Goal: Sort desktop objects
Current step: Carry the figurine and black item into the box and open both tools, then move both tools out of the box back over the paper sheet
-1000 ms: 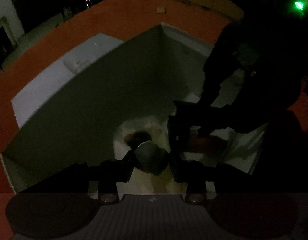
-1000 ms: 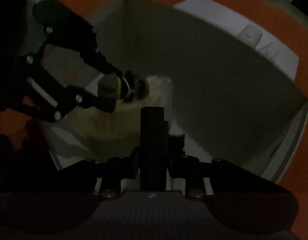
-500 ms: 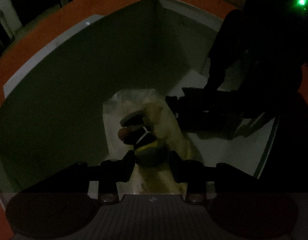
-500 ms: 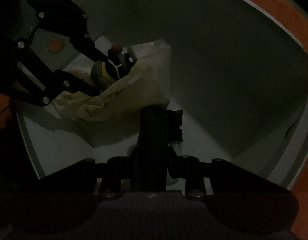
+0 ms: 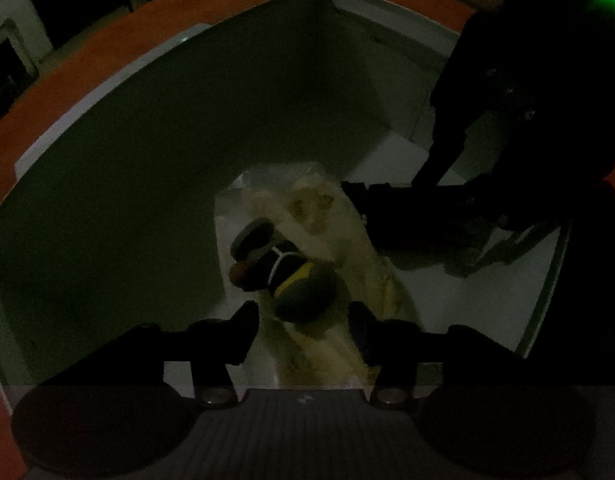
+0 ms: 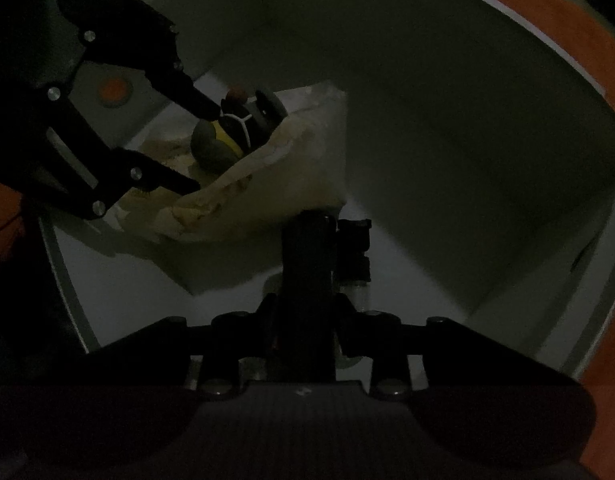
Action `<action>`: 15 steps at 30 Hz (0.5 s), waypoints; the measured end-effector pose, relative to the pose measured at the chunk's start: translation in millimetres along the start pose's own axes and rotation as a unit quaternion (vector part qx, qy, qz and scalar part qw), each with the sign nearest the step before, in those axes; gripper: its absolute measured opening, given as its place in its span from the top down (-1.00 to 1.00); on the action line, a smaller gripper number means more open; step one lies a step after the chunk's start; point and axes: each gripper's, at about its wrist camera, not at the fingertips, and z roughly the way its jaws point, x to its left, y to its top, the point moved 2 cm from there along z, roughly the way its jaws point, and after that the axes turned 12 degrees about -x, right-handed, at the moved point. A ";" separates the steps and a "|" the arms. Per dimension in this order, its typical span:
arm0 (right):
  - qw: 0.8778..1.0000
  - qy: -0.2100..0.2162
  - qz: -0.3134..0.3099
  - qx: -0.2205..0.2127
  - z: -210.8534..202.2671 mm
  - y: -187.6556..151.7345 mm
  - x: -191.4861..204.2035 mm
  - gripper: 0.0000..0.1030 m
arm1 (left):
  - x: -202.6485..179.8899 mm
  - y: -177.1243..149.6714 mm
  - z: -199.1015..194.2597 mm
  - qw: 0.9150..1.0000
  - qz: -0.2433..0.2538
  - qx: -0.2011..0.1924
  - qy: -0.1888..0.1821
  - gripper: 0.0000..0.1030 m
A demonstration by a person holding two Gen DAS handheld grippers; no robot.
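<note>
Our left gripper (image 5: 303, 316), jaws apart, has let go of the toy (image 5: 283, 270) on the bag (image 5: 347, 240) inside the box (image 5: 147, 160); it may roll off. Right gripper (image 6: 307, 308) clamps a dark tool (image 6: 307, 264) near the box's middle, risking a collision.

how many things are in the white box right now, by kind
toy figures: 1, the dark toy with a yellow band, between the open fingers of the left gripper
plastic bags: 1, the pale crumpled bag under the toy
dark blocky items: 1, the black object clamped in the right gripper
total: 3 inside the white box
</note>
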 end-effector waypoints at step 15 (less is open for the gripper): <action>0.993 -0.031 0.053 -0.097 -87.4 54.5 -36.9 -0.36 | 45.6 57.0 -77.3 0.989 -0.039 -0.115 0.079 -0.95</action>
